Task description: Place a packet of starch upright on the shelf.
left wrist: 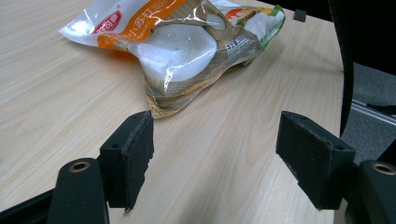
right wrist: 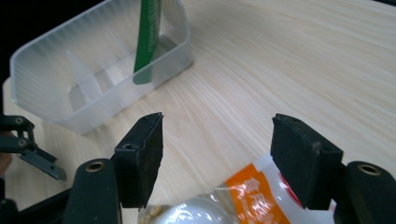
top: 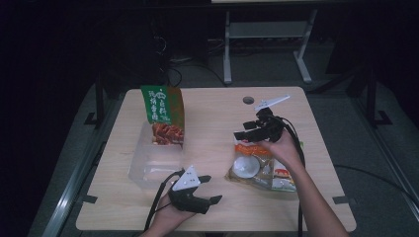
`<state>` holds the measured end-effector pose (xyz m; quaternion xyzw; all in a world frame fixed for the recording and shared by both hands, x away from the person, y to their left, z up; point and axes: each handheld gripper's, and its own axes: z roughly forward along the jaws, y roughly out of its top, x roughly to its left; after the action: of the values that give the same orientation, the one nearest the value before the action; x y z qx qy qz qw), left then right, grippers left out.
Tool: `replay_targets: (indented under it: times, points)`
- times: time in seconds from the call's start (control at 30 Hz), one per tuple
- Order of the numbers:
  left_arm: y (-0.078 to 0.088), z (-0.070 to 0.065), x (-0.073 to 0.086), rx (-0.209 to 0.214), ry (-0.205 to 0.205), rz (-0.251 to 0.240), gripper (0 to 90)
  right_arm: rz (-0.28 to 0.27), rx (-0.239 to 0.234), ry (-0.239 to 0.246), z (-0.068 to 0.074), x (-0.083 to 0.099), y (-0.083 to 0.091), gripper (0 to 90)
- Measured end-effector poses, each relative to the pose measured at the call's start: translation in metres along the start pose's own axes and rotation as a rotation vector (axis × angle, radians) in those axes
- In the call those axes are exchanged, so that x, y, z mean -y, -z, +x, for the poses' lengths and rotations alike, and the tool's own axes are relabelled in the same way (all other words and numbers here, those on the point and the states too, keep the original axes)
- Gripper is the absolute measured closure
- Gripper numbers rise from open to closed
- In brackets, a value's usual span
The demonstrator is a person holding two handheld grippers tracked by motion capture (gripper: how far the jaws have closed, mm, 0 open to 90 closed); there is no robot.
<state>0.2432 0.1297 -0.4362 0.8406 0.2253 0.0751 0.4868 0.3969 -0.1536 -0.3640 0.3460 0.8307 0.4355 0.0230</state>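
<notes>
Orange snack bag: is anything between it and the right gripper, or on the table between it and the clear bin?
Nothing visible. The right gripper hovers open right over the orange snack bag, jaws bare. The wooden table between the bag and the clear plastic bin is bare; the green packet stands inside the bin's far end.

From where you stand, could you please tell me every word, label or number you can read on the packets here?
"小苏打": white characters on the orange band of the clear snack bag, read with some doubt.
Red logo at that bag's corner: too blurred to read.
Small print panel on that bag: too small to read.
White and yellow characters on the green packet standing in the clear plastic bin: too blurred to read.
</notes>
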Motion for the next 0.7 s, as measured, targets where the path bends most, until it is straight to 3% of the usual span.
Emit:
replay_targets:
  times: [0.33,0.7]
  points:
    - [0.001,-0.001,-0.001,-0.003,-0.002,0.008,27.6,-0.012,0.033,0.006,-0.003,0.009,0.019,34.5]
    - [0.000,-0.001,-0.001,-0.004,0.002,0.011,27.7,0.005,0.053,-0.037,-0.011,0.035,0.031,34.8]
